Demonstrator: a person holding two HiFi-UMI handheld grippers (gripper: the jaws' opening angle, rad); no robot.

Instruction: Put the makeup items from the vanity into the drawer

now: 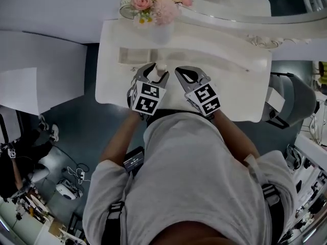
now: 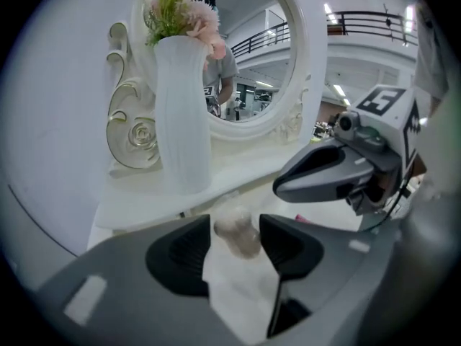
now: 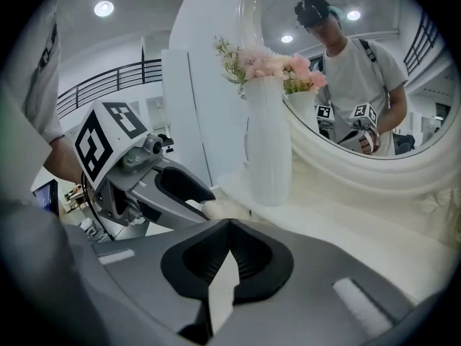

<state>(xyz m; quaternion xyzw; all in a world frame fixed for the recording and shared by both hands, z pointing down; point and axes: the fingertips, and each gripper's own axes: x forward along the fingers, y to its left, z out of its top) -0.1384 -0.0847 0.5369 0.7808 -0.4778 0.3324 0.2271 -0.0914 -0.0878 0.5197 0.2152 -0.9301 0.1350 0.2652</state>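
Observation:
My left gripper (image 1: 156, 71) is shut on a small pale makeup item (image 1: 160, 68) and holds it over the near middle of the white vanity top (image 1: 230, 80). In the left gripper view the pale item (image 2: 235, 228) sits pinched between the two dark pads of my left gripper (image 2: 236, 233). My right gripper (image 1: 185, 73) hovers close beside it on the right. In the right gripper view the jaws of my right gripper (image 3: 229, 226) meet at the tips with nothing between them. My left gripper (image 3: 155, 182) and its item show to the left there.
A white vase (image 1: 159, 32) of pink flowers stands at the back of the vanity, before an oval mirror (image 2: 252, 49). A shallow rectangular recess (image 1: 134, 55) lies left of the vase. A chair (image 1: 286, 101) stands at the right. A small pink thing (image 2: 298, 219) lies on the tabletop.

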